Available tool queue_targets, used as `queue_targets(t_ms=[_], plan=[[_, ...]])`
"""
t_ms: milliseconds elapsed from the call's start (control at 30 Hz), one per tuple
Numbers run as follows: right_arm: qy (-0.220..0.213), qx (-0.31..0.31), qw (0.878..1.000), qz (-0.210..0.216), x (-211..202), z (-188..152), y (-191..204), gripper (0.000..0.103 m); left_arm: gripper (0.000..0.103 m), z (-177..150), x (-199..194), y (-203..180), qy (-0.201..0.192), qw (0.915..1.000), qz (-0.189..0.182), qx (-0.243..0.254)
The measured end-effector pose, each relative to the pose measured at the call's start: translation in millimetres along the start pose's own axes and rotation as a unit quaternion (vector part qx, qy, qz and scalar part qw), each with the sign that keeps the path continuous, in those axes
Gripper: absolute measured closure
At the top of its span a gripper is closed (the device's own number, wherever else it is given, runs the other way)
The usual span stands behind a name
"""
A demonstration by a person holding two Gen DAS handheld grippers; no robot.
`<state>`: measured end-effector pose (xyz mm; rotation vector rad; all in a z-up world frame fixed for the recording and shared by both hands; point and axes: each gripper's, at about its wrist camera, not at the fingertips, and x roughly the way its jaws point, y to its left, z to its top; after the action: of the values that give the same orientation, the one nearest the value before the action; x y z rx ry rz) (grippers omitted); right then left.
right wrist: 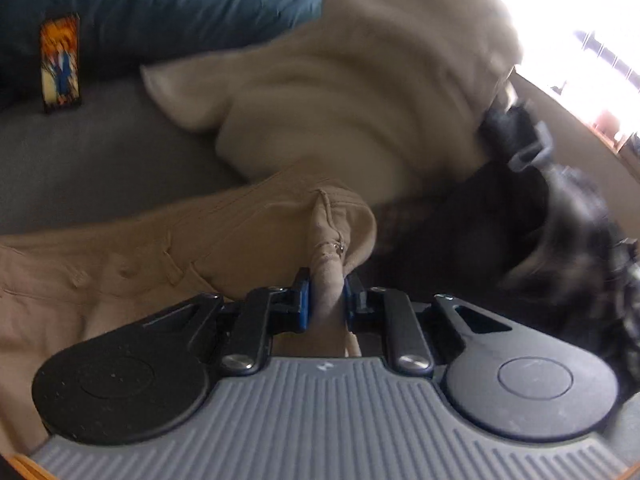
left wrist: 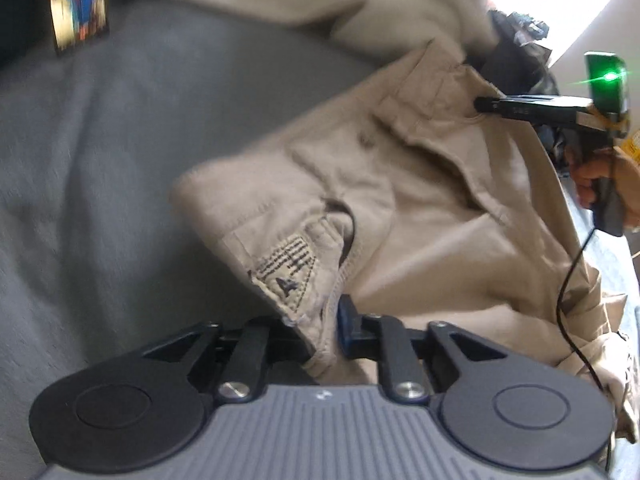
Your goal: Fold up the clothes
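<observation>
The tan trousers [left wrist: 420, 200] are lying rumpled across a grey sheet [left wrist: 120, 180] that is covering a soft, bed-like surface, and both claws are working at the waistband end. The left gripper [left wrist: 320, 328] is sitting right at the waistband corner by the sewn label [left wrist: 286, 268], with cloth running between its fingers; only its blue pad [left wrist: 345, 326] on one side is showing, the other being buried under fabric, so I cannot tell whether it is clamping or just resting around the cloth. Over on the right, the right gripper [right wrist: 325, 300] is clenching a bunched fold of the waistband, both blue pads pressing in on the cloth from either side. From the left camera that right gripper [left wrist: 486, 105] is reaching in from the side, a hand [left wrist: 600, 184] wrapped round its handle and a green light [left wrist: 610, 77] glowing on top. Behind the trousers a cream fleece garment [right wrist: 360, 92] is piling up, and dark clothing [right wrist: 500, 220] is heaped beside it, touching it. A blue pillow or cover [right wrist: 140, 12] is lying along the far edge of the sheet, with a small colourful card [right wrist: 61, 64] standing against it. Bright daylight is pouring in from a window [right wrist: 560, 12] at the far right.
</observation>
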<state>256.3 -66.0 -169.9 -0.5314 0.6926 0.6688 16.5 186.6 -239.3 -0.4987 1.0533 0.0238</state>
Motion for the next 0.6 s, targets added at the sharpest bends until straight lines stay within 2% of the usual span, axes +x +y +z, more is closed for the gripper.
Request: queue_targets(t_ms=[67, 100, 133, 167, 200, 267, 400, 467, 533, 567, 600], plan=[[0.034, 0.030, 0.999, 0.007, 26, -5, -8, 0.066, 0.073, 3, 1, 13, 0.011, 0.9992, -0.027, -0.028], [0.045, 0.043, 0.998, 0.006, 32, -7, -12, 0.058, 0.069, 4, -1, 20, 0.014, 0.9985, -0.038, -0.037], [0.051, 0.052, 0.997, -0.002, 35, -7, -15, 0.042, 0.065, 4, -3, 27, 0.017, 0.9977, -0.049, -0.045], [0.055, 0.059, 0.997, -0.007, 35, -6, -18, 0.029, 0.057, 5, -6, 33, 0.017, 0.9969, -0.056, -0.052], [0.058, 0.064, 0.996, -0.009, 32, -5, -21, 0.025, 0.049, 8, -8, 38, 0.012, 0.9962, -0.062, -0.060], [0.057, 0.075, 0.996, -0.007, 20, -2, -27, 0.021, 0.035, 15, -11, 49, -0.003, 0.9945, -0.059, -0.086], [0.030, 0.092, 0.995, -0.017, -21, 1, -35, 0.018, 0.034, 20, -13, 71, -0.026, 0.9830, -0.069, -0.168], [0.006, 0.110, 0.994, -0.010, -44, 2, -36, 0.018, 0.040, 24, -9, 78, -0.026, 0.9780, -0.069, -0.195], [-0.017, 0.118, 0.993, 0.010, -61, 5, -29, 0.018, 0.049, 25, -7, 78, -0.033, 0.9773, -0.063, -0.200], [-0.024, 0.111, 0.993, 0.024, -66, 8, -21, 0.018, 0.057, 26, -7, 78, -0.037, 0.9771, -0.059, -0.201], [-0.027, 0.101, 0.994, 0.037, -70, 10, -12, 0.018, 0.059, 26, -6, 78, -0.040, 0.9764, -0.056, -0.205]])
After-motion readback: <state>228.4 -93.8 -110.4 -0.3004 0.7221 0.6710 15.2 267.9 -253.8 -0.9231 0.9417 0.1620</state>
